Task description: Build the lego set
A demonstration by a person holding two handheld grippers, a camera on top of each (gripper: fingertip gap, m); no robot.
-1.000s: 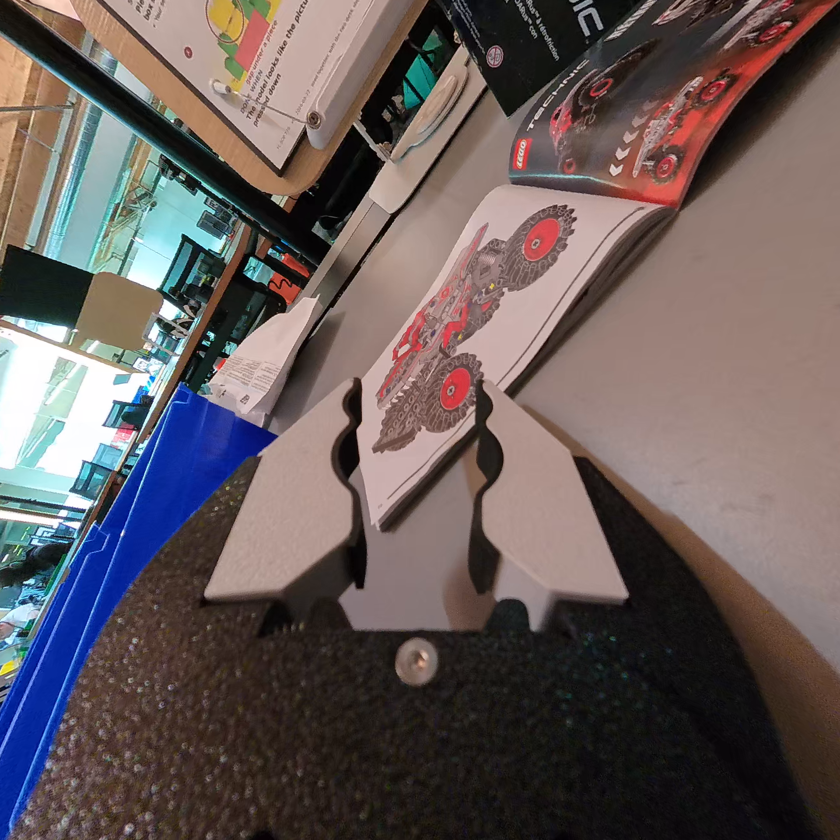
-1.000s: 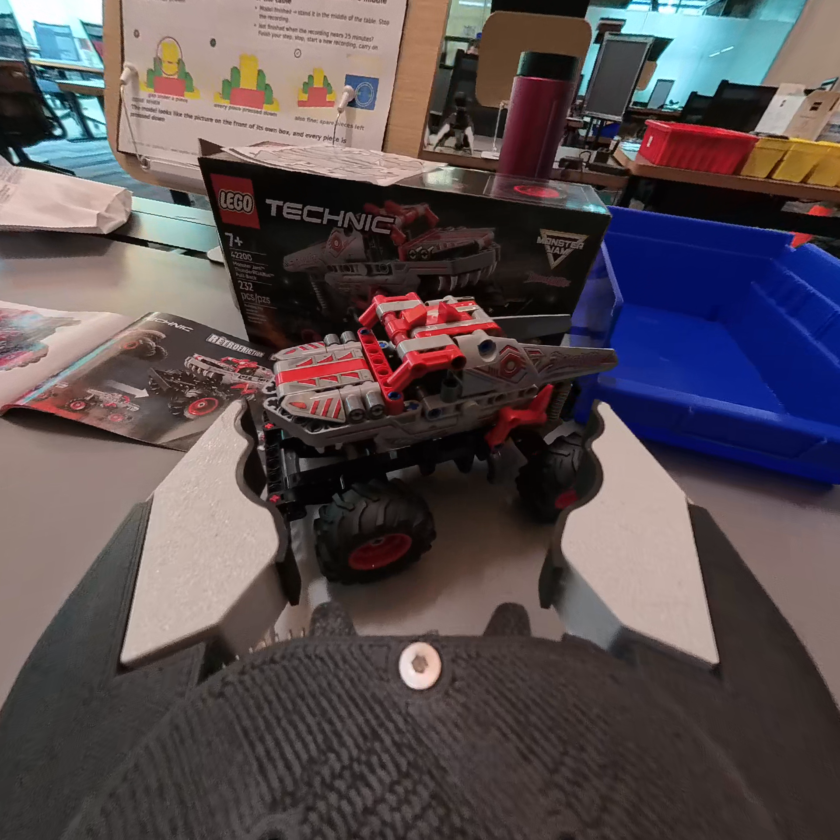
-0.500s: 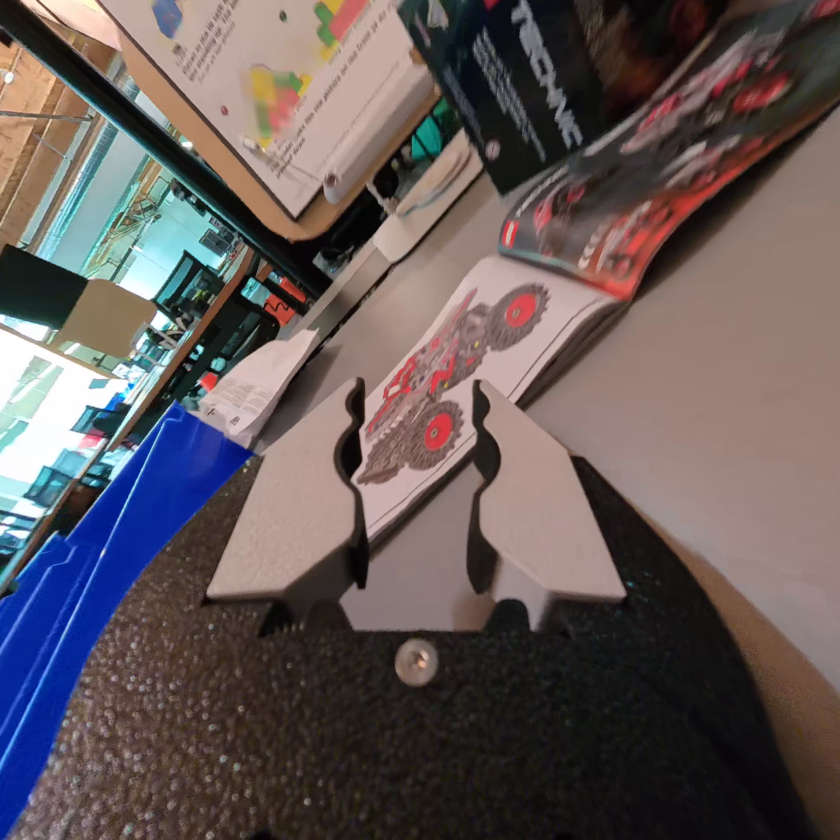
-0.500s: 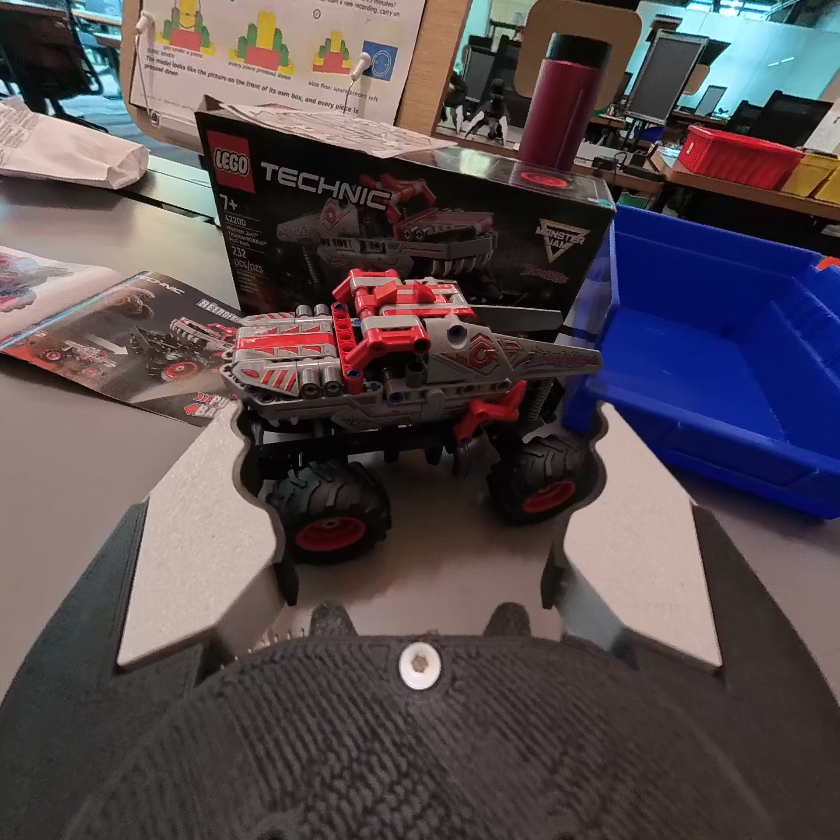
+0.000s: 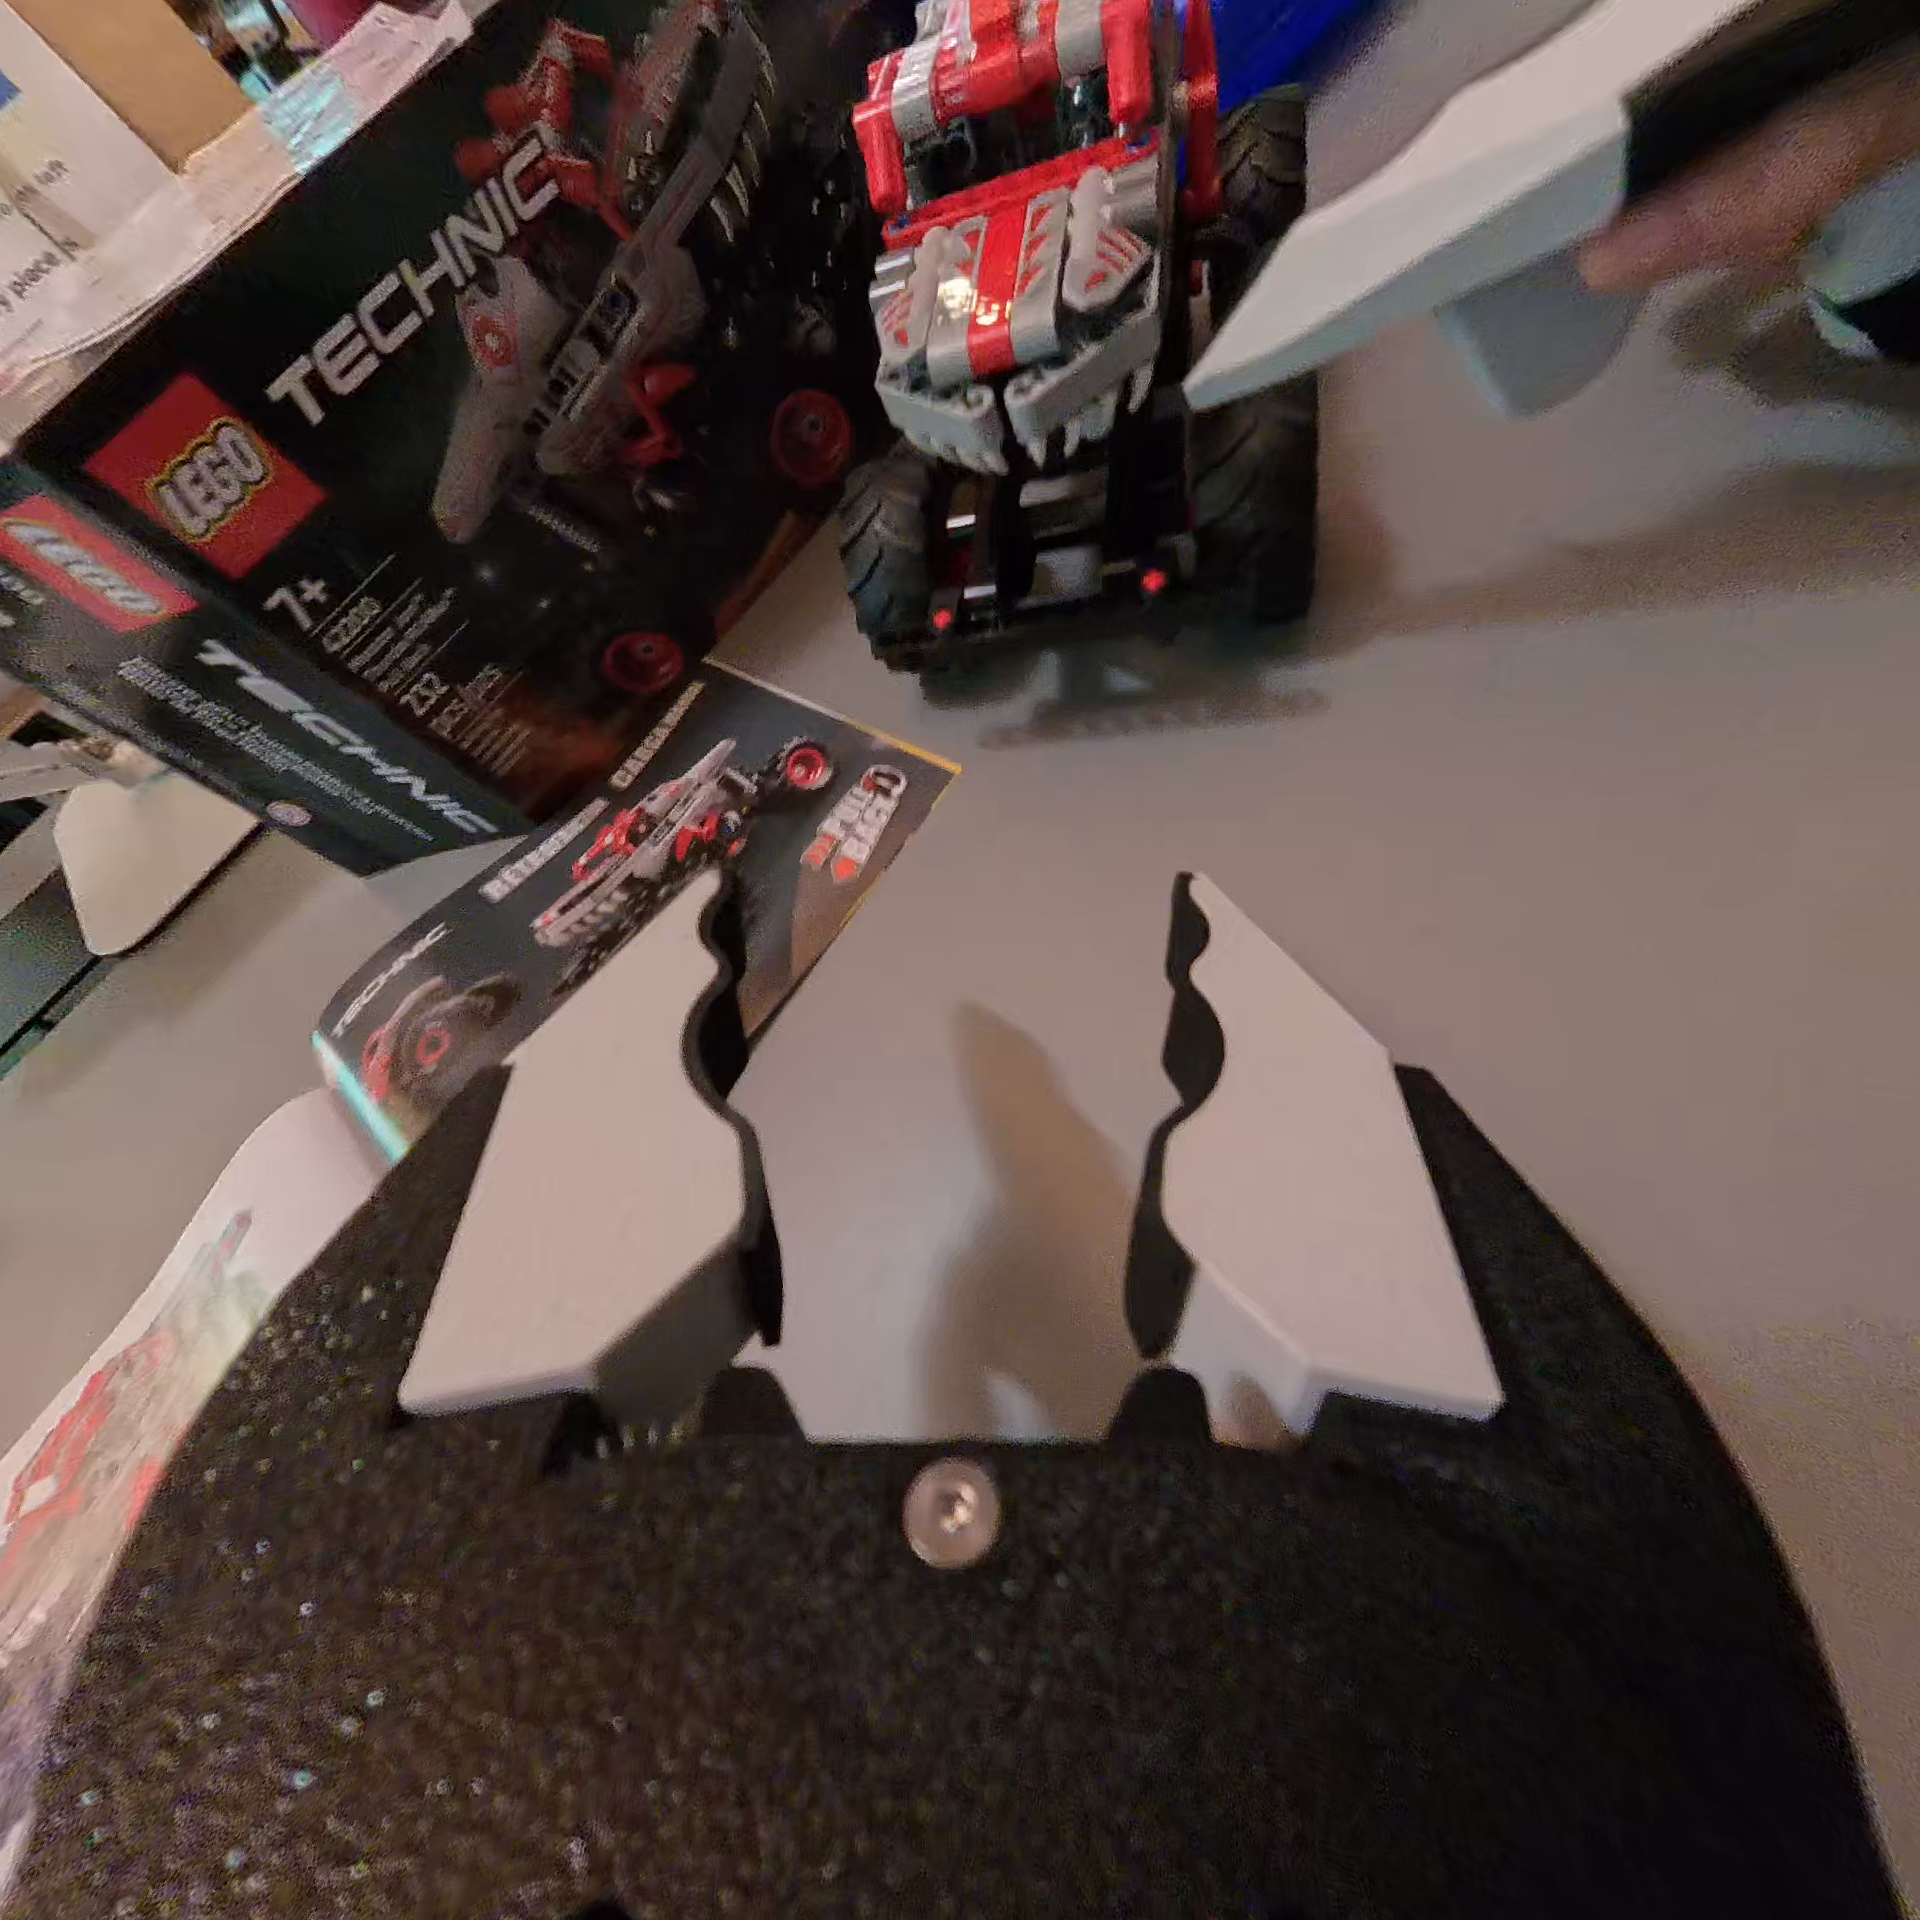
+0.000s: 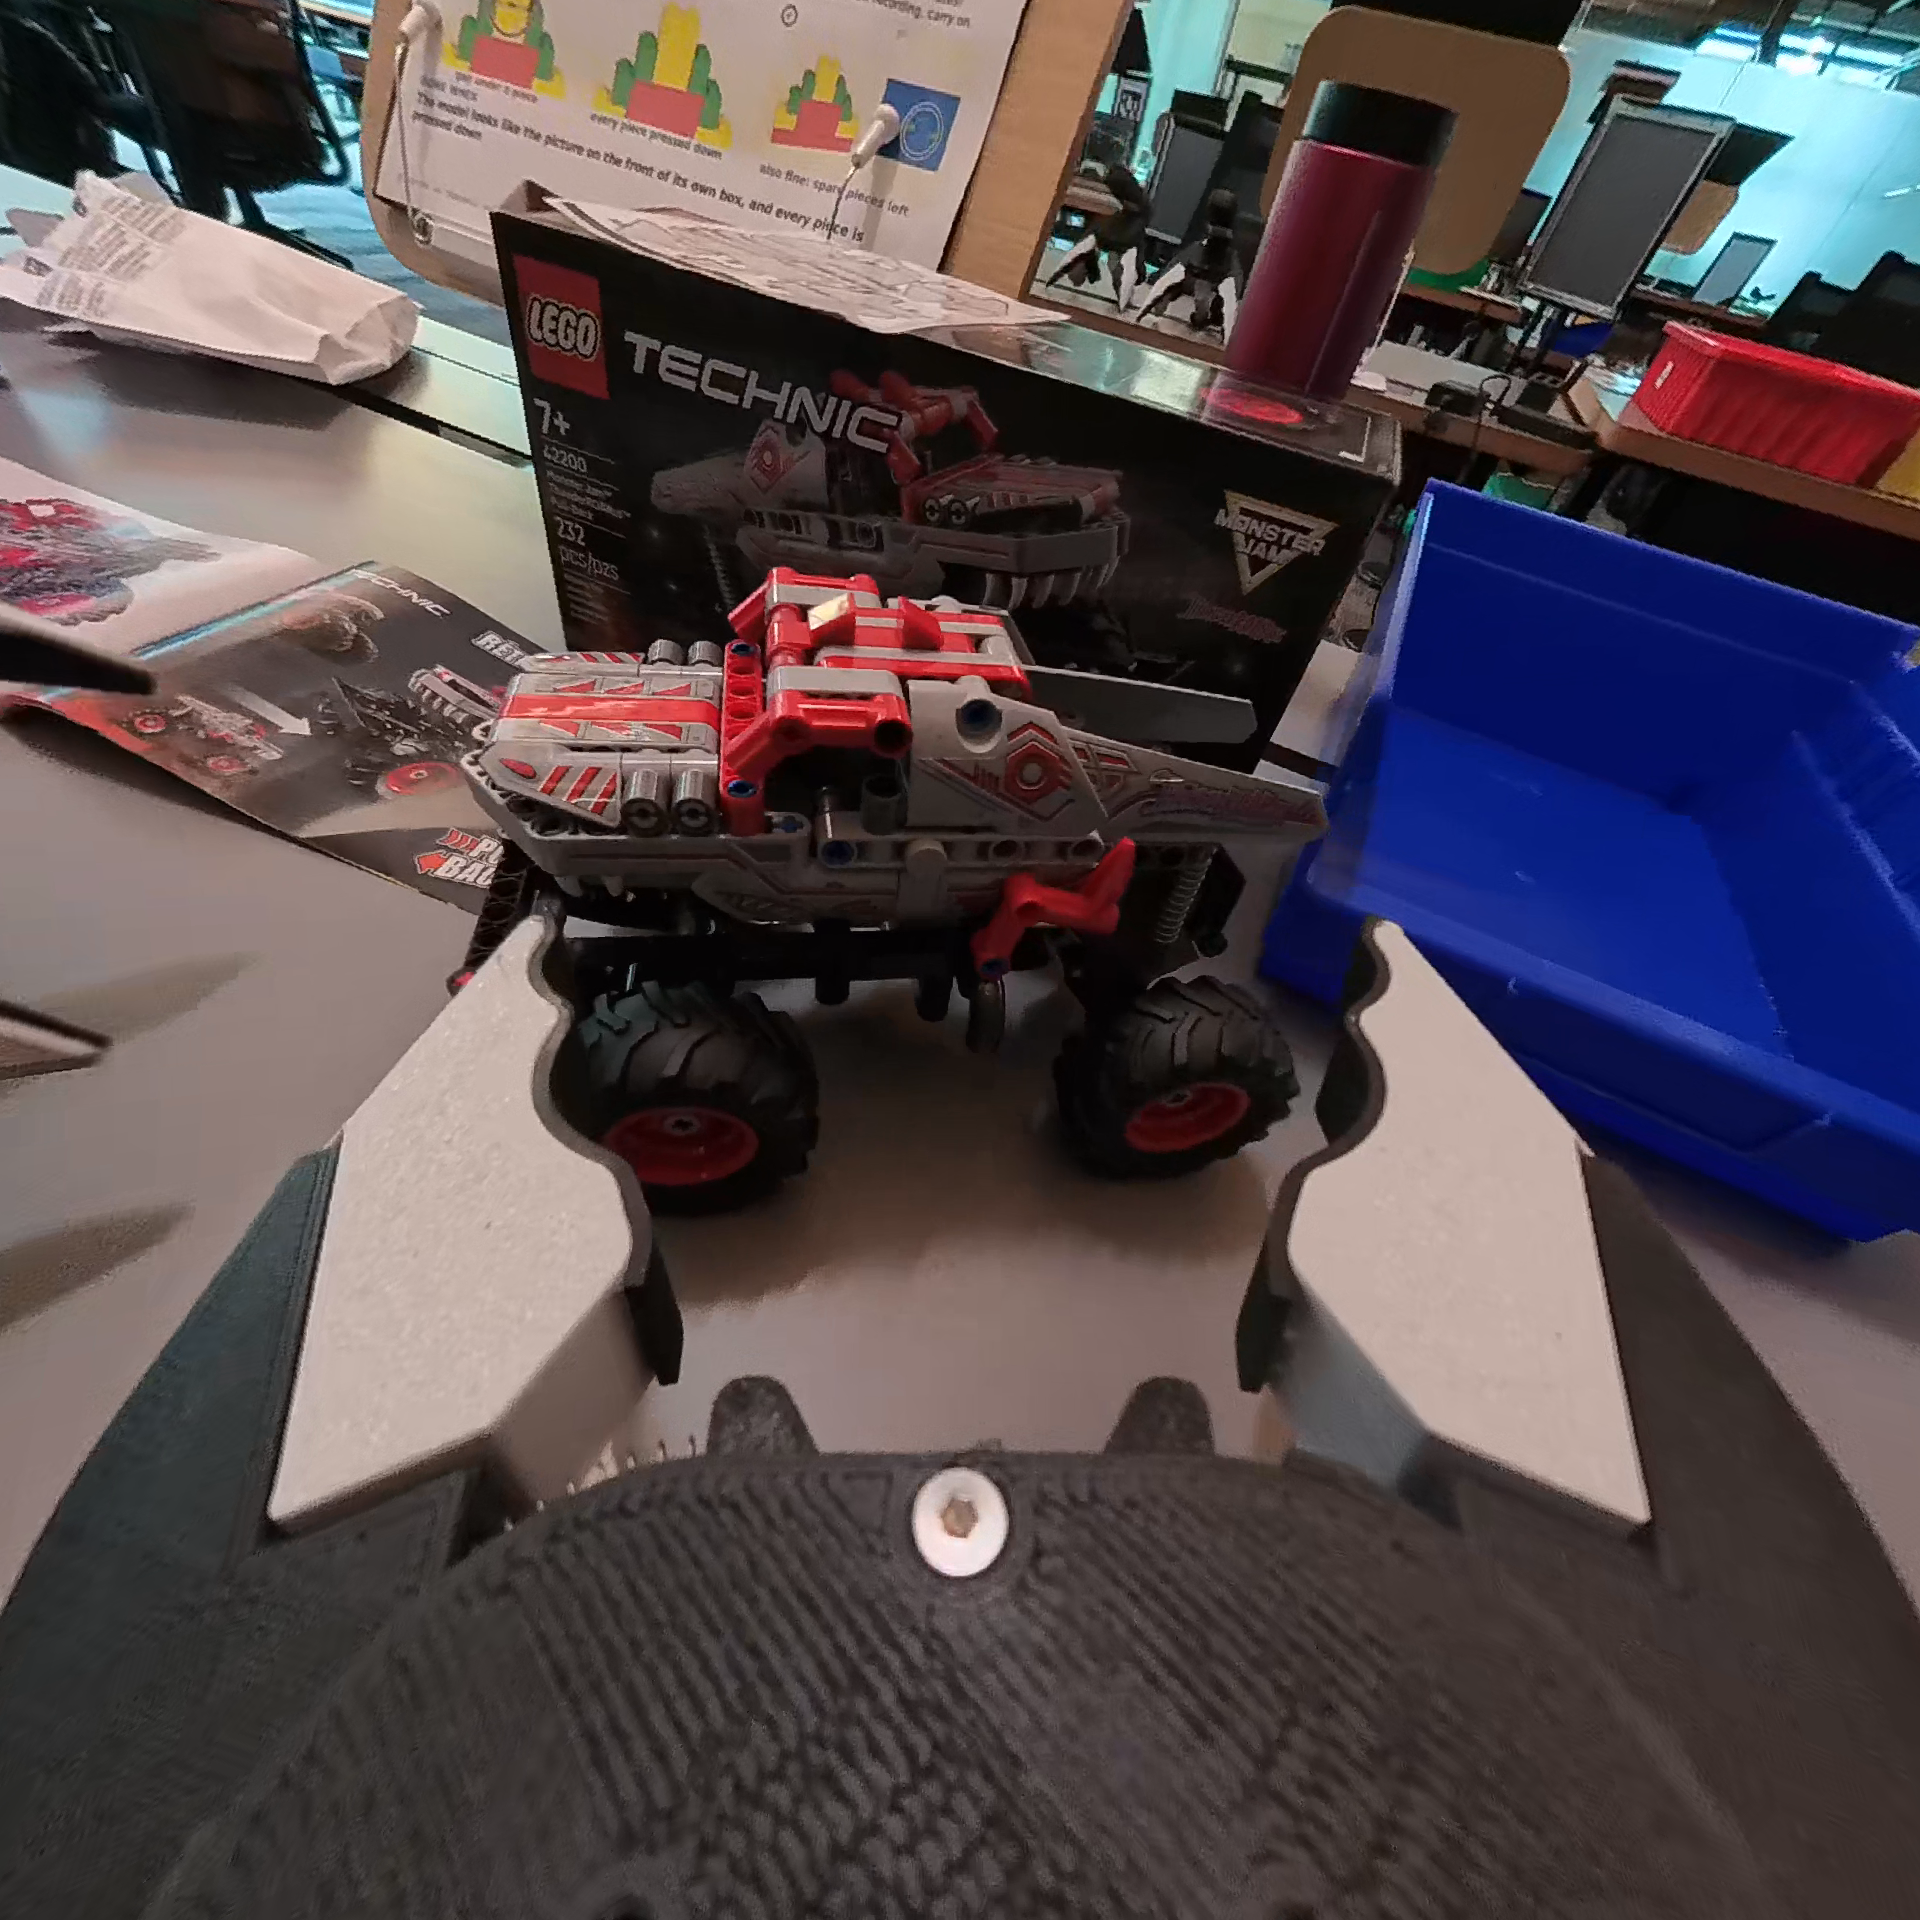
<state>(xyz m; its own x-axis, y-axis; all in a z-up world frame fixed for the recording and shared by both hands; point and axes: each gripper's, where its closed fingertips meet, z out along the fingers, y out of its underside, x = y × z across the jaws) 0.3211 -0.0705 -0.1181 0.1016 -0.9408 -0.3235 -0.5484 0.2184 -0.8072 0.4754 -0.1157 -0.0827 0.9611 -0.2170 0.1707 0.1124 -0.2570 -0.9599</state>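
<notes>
**Build appears complete; truck standing free on bench**

Truck [image 6: 894,883]: stands upright on all four wheels on the grey bench [image 6: 208,935], directly in front of the box [image 6: 935,488]. The body, red cab section, chassis and the black tyres with red hubs are all fitted. From the right wrist view it closely resembles the model pictured on the box. No loose pieces show on the bench around it.

Right gripper [image 6: 956,1049]: fingers spread wide, holding nothing. The truck's near wheels sit between the fingertips; whether the tips touch the truck cannot be told.

Left gripper [image 5: 951,904]: fingers spread, empty, over bare bench and well short of the truck [image 5: 1060,343], which it faces nose-on. This view is blurred.

Surroundings: manual [image 6: 301,727] lies open on the bench to the left of the truck. Blue bin [image 6: 1621,862] sits just right of the truck; the part in view holds nothing. A maroon flask [image 6: 1330,239] stands behind the box.

Assessment: assembly looks finished. Remaining work, if any, is judged to be a check that every piece is pressed home; the truck's far side and underside are not visible, so that cannot be confirmed.
</notes>
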